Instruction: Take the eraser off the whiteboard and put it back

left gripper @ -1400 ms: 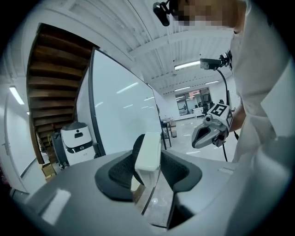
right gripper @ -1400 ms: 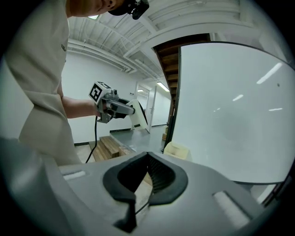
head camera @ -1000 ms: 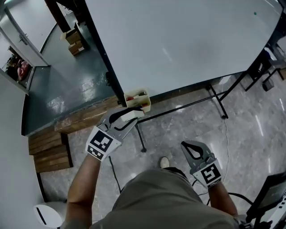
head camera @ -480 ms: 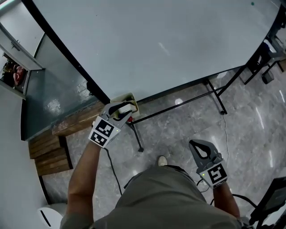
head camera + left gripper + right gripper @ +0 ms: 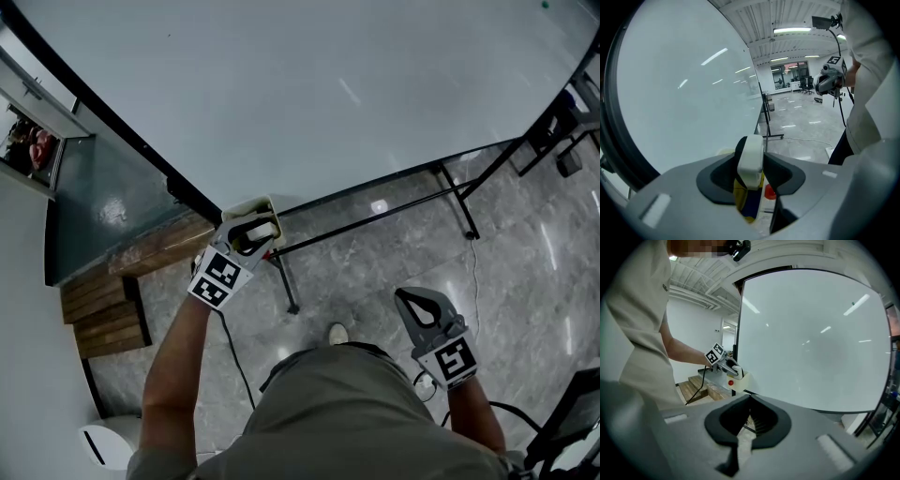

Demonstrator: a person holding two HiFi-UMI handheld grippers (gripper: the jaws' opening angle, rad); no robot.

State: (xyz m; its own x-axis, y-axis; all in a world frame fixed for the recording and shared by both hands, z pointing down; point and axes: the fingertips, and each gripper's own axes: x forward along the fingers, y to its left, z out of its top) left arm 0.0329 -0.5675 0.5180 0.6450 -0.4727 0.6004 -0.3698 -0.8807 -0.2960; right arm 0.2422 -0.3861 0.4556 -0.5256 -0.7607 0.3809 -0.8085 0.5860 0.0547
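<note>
In the left gripper view, my left gripper (image 5: 751, 165) has its fingers clamped on the eraser (image 5: 750, 151), which stands upright between them. The whiteboard (image 5: 679, 89) fills the picture from 9 to 12 o'clock, and its dark edge curves down close at 9 o'clock. At 2 o'clock the grey floor (image 5: 801, 123) is open and wide. Just under the eraser, at 6 o'clock, lie something yellow and blue and a red cap (image 5: 770, 191), very near to my fingers. The eraser is a white, rounded block with a dark strip along its left side.

In the head view, my left gripper (image 5: 255, 228) is at 10 o'clock from the middle. Its tip is at the cream tray (image 5: 246, 204), which sits at the lower corner of the whiteboard (image 5: 309, 94). The black legs (image 5: 457, 202) of the board cross the floor at 2 o'clock. Wooden steps (image 5: 103, 319) are at 8 o'clock, apart from my arm. My right gripper (image 5: 410, 298) is at 5 o'clock over bare floor (image 5: 525, 281), well apart from the legs.

In the right gripper view, my right gripper (image 5: 749, 420) has its fingers together, with nothing between them. The whiteboard (image 5: 811, 338) takes 12 to 3 o'clock. At 9 o'clock my left gripper (image 5: 725, 365) is at the tray (image 5: 742, 378), beside the board's dark upright edge.
</note>
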